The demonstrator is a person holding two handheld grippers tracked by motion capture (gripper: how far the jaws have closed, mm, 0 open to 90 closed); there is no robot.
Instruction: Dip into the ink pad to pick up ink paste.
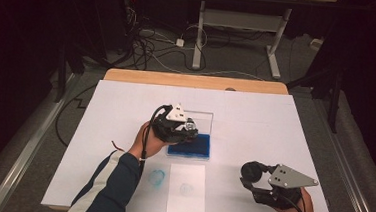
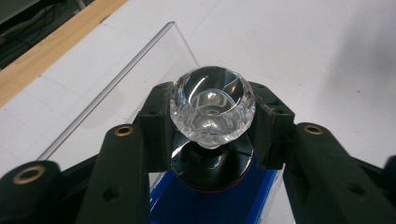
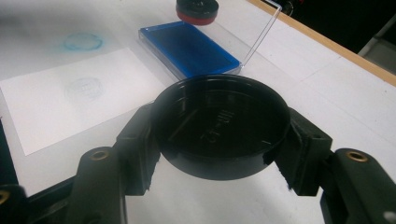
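faceted clear stamp knob (image 2: 212,105), round black cap (image 3: 219,123), both clamped.

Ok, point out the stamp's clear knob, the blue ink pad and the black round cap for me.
clear knob (image 2: 212,107): left gripper view, on its faceted top.
blue ink pad (image 3: 189,49): right gripper view, middle of the blue surface.
black round cap (image 3: 219,123): right gripper view, on its inner floor.

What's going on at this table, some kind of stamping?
Yes. A person works with two handheld grippers. The left gripper clamps a stamp by its clear knob, its base over the blue ink pad. The right gripper holds the black round cap off to the side. A paper sheet already carries a faint print.
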